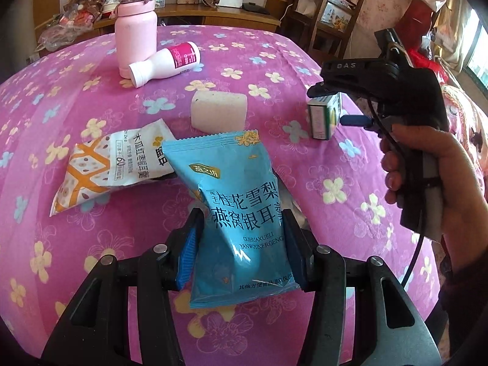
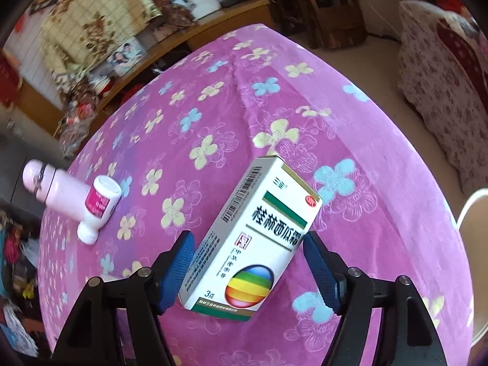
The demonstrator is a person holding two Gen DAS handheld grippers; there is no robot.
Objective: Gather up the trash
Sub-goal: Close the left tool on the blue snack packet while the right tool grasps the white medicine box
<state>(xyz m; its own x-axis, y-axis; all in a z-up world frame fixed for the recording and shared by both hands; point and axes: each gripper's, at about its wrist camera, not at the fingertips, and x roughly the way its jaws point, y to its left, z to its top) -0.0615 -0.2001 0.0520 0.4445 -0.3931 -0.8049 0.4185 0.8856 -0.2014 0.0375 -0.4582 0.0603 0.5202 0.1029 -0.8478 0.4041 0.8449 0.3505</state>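
the left gripper [image 1: 241, 244] has its blue pads pressed on both sides of a shiny blue snack packet [image 1: 241, 213], so it is holding the packet tight, above the pink flowery bedspread [image 1: 91, 116]. the right gripper [image 2: 248, 270], held in a person's hand [image 1: 427, 177], has its jaws apart around a white cardboard medicine box with a rainbow ball on it [image 2: 253, 238]. the box stands between the blue pads, but a gap shows on each side. a white and orange snack packet [image 1: 113, 164] lies flat beside the blue one. a white foam block [image 1: 218, 111] sits further back. a tall pink bottle [image 1: 135, 30] stands upright, and a small white bottle with a pink label [image 1: 166, 62] lies on its side against it.
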